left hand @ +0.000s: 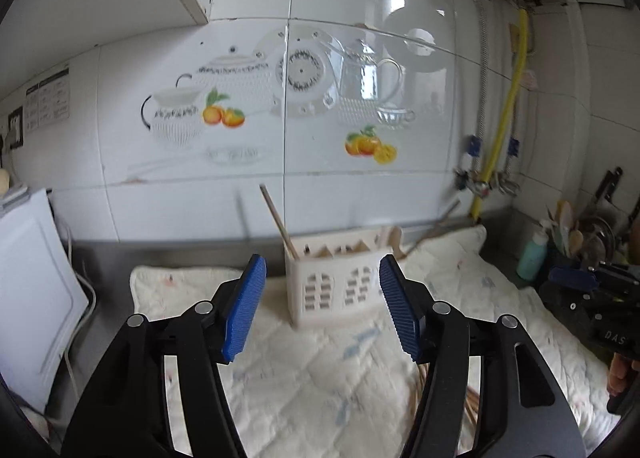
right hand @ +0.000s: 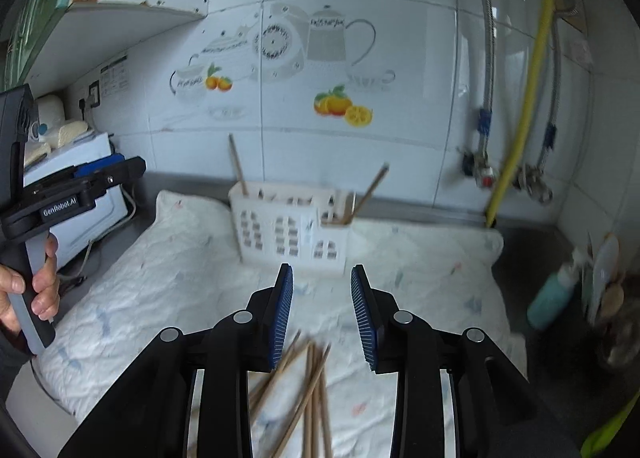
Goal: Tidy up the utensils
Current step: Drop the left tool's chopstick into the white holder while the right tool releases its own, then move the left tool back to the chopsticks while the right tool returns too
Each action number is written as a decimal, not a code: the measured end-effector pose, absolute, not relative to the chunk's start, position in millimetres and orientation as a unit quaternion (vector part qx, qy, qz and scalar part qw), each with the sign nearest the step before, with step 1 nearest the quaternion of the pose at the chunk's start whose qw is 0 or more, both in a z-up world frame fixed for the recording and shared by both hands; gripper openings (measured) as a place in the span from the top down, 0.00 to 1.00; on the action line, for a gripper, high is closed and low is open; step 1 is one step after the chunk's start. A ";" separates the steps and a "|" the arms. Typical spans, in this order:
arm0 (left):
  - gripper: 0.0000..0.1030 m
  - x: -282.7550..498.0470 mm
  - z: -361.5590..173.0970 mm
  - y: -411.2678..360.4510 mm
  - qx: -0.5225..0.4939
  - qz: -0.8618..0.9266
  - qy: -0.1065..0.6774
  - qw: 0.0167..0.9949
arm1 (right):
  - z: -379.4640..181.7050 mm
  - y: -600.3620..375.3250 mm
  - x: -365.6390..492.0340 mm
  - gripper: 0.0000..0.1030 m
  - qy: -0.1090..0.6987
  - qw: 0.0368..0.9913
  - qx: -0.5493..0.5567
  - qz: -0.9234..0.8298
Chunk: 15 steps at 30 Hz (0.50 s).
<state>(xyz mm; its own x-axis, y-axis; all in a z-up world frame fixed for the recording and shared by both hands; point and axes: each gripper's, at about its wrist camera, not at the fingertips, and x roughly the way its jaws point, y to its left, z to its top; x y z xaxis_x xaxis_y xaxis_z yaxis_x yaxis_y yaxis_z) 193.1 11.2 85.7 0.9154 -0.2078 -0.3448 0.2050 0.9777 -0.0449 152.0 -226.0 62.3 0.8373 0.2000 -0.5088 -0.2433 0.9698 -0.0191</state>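
Note:
A white plastic utensil caddy (left hand: 336,282) stands on a quilted white cloth (left hand: 304,378) near the wall; it also shows in the right wrist view (right hand: 288,230). One chopstick (left hand: 278,219) leans out of its left end, and another chopstick (right hand: 370,191) leans from its right end. A loose pile of wooden chopsticks (right hand: 308,390) lies on the cloth just below my right gripper (right hand: 322,312), which is open and empty. My left gripper (left hand: 322,306) is open and empty, in front of the caddy.
A white appliance (left hand: 32,298) with cables stands at the left. A yellow hose (right hand: 524,97) and valves run down the tiled wall at the right. A teal bottle (right hand: 554,296) and a utensil holder (left hand: 588,238) sit at the right counter edge.

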 end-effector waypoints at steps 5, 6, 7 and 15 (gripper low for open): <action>0.37 147.7 48.5 12.0 0.005 -0.107 0.191 0.976 | 14.4 -218.6 95.9 0.71 0.281 0.953 -0.034 0.106; 0.36 140.6 40.8 13.2 0.001 -0.108 0.198 0.974 | 5.1 -216.6 87.0 0.71 0.287 0.952 -0.031 0.105; 0.36 135.9 34.7 14.2 -0.003 -0.108 0.205 0.973 | -5.3 -213.7 77.3 0.71 0.293 0.951 -0.030 0.100; 0.36 99.9 -18.3 18.7 -0.022 -0.110 0.253 0.961 | -75.7 -202.9 39.0 0.74 0.336 0.937 0.030 0.087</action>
